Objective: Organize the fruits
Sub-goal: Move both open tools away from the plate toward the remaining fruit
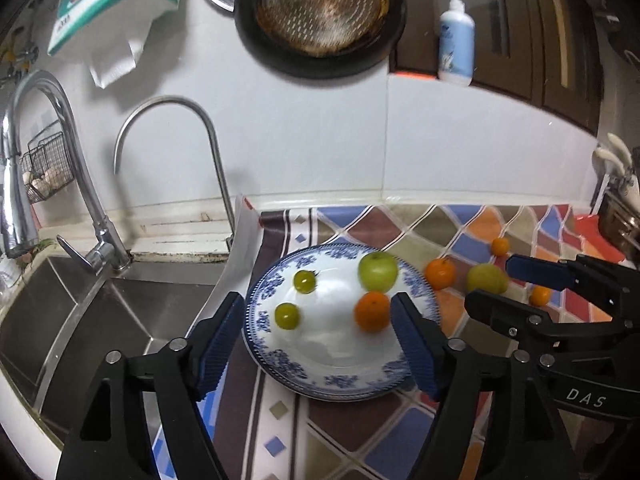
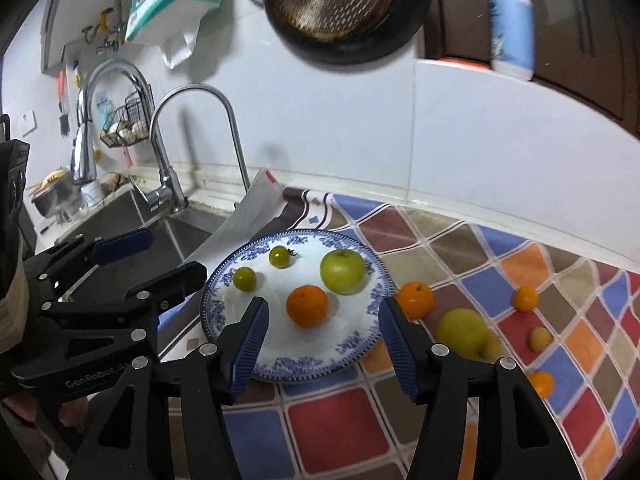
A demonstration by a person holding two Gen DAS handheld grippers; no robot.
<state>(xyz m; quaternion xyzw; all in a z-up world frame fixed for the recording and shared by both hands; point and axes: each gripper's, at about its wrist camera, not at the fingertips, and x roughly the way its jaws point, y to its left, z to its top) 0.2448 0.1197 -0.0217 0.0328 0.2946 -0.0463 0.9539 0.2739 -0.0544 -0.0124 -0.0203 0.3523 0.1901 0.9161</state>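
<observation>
A blue-and-white plate (image 1: 280, 356) (image 2: 360, 344) sits on the checked cloth. It holds a green apple (image 1: 377, 271) (image 2: 343, 271), an orange (image 1: 372, 311) (image 2: 307, 305) and two small green tomatoes (image 1: 304, 281) (image 1: 287, 315) (image 2: 279, 256) (image 2: 244, 278). On the cloth to its right lie an orange (image 1: 439, 273) (image 2: 415, 299), a yellow-green apple (image 1: 486, 278) (image 2: 462, 332) and several smaller orange and yellow fruits (image 2: 525, 298) (image 2: 540, 338). My left gripper (image 1: 318, 332) is open and empty over the plate. My right gripper (image 2: 322, 332) is open and empty over the plate's near edge.
A steel sink (image 1: 80, 312) with two taps (image 1: 176, 120) lies left of the plate. A white board (image 1: 244, 248) leans between sink and cloth. A dark pan (image 1: 320, 20), tissue pack (image 1: 116, 0) and soap bottle (image 1: 456, 36) hang on the wall.
</observation>
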